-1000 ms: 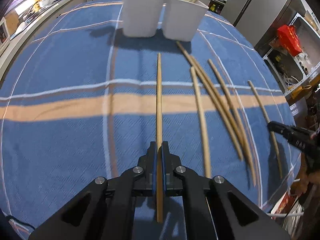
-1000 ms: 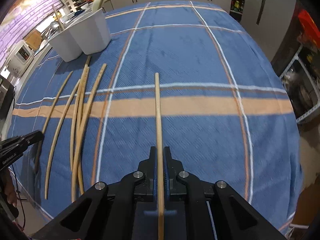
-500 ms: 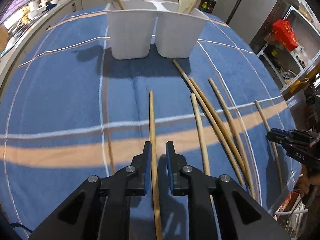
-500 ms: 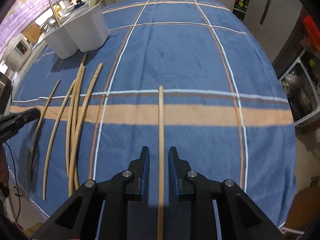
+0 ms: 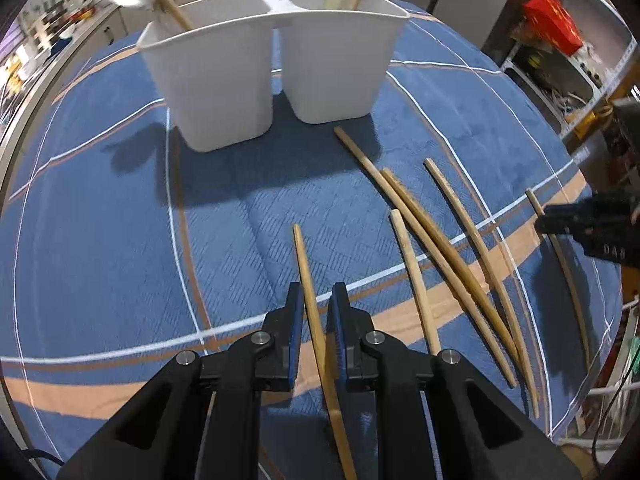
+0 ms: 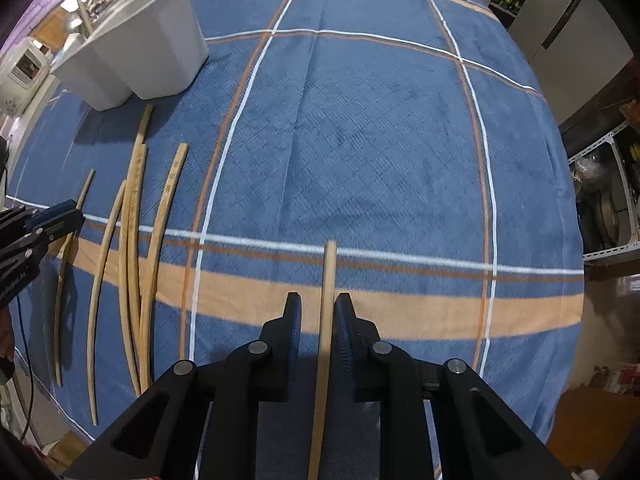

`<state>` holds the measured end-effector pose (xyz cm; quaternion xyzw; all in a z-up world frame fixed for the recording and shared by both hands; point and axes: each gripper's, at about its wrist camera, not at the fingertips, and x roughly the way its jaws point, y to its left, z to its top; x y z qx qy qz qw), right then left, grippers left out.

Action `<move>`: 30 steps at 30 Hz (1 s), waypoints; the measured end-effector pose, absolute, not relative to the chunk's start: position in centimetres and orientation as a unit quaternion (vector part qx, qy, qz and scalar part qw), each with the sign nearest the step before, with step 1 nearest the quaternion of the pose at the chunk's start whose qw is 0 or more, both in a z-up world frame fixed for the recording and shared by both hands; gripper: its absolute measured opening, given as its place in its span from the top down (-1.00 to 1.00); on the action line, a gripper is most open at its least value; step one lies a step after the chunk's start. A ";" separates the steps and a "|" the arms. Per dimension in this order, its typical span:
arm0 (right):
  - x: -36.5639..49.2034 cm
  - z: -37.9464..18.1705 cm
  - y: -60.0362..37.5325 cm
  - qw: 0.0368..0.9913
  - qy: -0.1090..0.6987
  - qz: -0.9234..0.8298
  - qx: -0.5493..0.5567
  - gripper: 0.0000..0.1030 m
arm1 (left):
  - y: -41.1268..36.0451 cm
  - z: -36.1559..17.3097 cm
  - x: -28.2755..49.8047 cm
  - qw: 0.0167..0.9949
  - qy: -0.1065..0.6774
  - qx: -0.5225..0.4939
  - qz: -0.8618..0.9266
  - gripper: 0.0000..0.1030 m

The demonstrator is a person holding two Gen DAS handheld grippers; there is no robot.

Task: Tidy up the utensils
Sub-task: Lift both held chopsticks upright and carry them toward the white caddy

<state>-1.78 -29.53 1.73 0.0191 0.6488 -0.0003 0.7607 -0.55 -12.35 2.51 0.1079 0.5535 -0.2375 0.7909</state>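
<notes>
A wooden chopstick (image 5: 306, 268) lies on the blue checked cloth between the parted jaws of my left gripper (image 5: 318, 288), and the pads do not press it. My right gripper (image 6: 319, 298) straddles a second chopstick (image 6: 329, 272). Its jaws are closing, with a gap still showing on the left side. Several more chopsticks (image 5: 440, 248) lie loose between the two grippers, also seen in the right wrist view as a bundle of chopsticks (image 6: 132, 240). The white two-compartment holder (image 5: 224, 80) stands ahead of the left gripper, with a wooden handle and a cream spoon in it.
The blue cloth (image 6: 360, 120) covers the table, whose edge drops off near the loose chopsticks. Kitchen counters run behind the holder (image 6: 152, 52). Metal shelving with a red bag (image 5: 554, 20) stands beyond the table. The right gripper's tip (image 5: 560, 218) hangs over the outermost chopstick.
Both grippers were shut on their chopsticks a second ago and now stand parted around them. Each has slid forward along its chopstick, and the left one has come nearer the holder.
</notes>
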 end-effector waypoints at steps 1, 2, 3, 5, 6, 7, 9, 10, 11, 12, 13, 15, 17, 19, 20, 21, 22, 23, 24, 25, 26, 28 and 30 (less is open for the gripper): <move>-1.1 1.7 -29.4 0.757 0.653 -0.001 0.015 0.62 | -12.5 2.5 -0.5 0.789 0.554 0.109 -0.240 0.74; -0.6 1.7 -29.3 0.753 0.658 -0.002 0.011 0.63 | -12.6 2.5 -0.4 0.787 0.556 0.109 -0.243 0.74; -0.1 1.7 -29.2 0.750 0.661 -0.004 0.012 0.64 | -12.7 2.5 -0.2 0.786 0.556 0.109 -0.245 0.74; 0.6 1.7 -28.9 0.749 0.662 -0.005 0.014 0.76 | -12.8 2.4 0.0 0.784 0.558 0.107 -0.249 0.74; 0.9 1.8 -28.6 0.751 0.660 -0.005 0.012 0.85 | -12.7 2.4 0.1 0.783 0.559 0.105 -0.252 0.74; 1.0 1.8 -28.3 0.755 0.656 -0.007 0.007 0.85 | -12.8 2.4 0.2 0.783 0.559 0.103 -0.254 0.82; 1.0 1.9 -27.6 0.766 0.643 -0.007 0.003 0.87 | -12.4 2.4 0.4 0.782 0.563 0.085 -0.254 0.91; 1.0 2.0 -27.4 0.771 0.637 -0.005 0.007 0.87 | -12.3 2.4 0.6 0.783 0.565 0.072 -0.250 0.91; 0.7 2.0 -27.2 0.775 0.631 -0.002 0.016 0.88 | -12.0 2.6 0.3 0.789 0.561 0.063 -0.243 0.91; 0.4 2.2 -27.3 0.782 0.622 0.000 0.030 0.88 | -11.6 3.1 -0.2 0.796 0.554 0.054 -0.239 0.91; 0.0 2.6 -27.4 0.790 0.612 0.002 0.038 0.88 | -11.3 3.5 -0.4 0.800 0.549 0.046 -0.239 0.91; -1.2 3.4 -27.5 0.803 0.594 0.003 0.051 0.88 | -10.4 4.9 -1.3 0.811 0.534 0.031 -0.238 0.91; -2.7 4.6 -27.5 0.817 0.572 0.009 0.067 0.88 | -9.7 6.5 -2.4 0.825 0.513 0.023 -0.236 0.91; -4.0 5.9 -27.6 0.831 0.551 0.012 0.080 0.88 | -9.1 8.2 -3.8 0.838 0.492 0.016 -0.234 0.91; -4.8 6.6 -27.6 0.839 0.538 0.013 0.083 0.88 | -8.9 8.8 -4.3 0.844 0.484 0.015 -0.232 0.91; -5.8 7.2 -27.4 0.845 0.528 0.014 0.086 0.88 | -8.7 9.6 -5.0 0.850 0.474 0.014 -0.230 0.92; -6.5 7.9 -27.2 0.851 0.517 0.017 0.092 0.88 | -8.5 10.3 -5.8 0.857 0.463 0.015 -0.227 0.92; -7.0 8.6 -27.2 0.856 0.508 0.018 0.096 0.88 | -8.4 11.0 -6.5 0.862 0.453 0.016 -0.225 0.92; -7.8 9.3 -27.1 0.863 0.496 0.020 0.097 0.88 | -8.4 11.7 -7.3 0.869 0.442 0.019 -0.222 0.92; -8.4 9.7 -27.1 0.867 0.488 0.021 0.095 0.88 | -8.4 12.4 -8.1 0.876 0.430 0.021 -0.218 0.92; -9.1 10.2 -27.0 0.872 0.480 0.023 0.096 0.88 | -8.2 13.0 -8.9 0.881 0.421 0.022 -0.216 0.92; -10.8 11.2 -27.3 0.881 0.462 0.027 0.099 0.88 | -8.1 14.2 -10.5 0.891 0.400 0.022 -0.211 0.92; -12.3 12.1 -27.9 0.889 0.445 0.030 0.106 0.88 | -7.9 15.1 -11.9 0.899 0.385 0.019 -0.207 0.92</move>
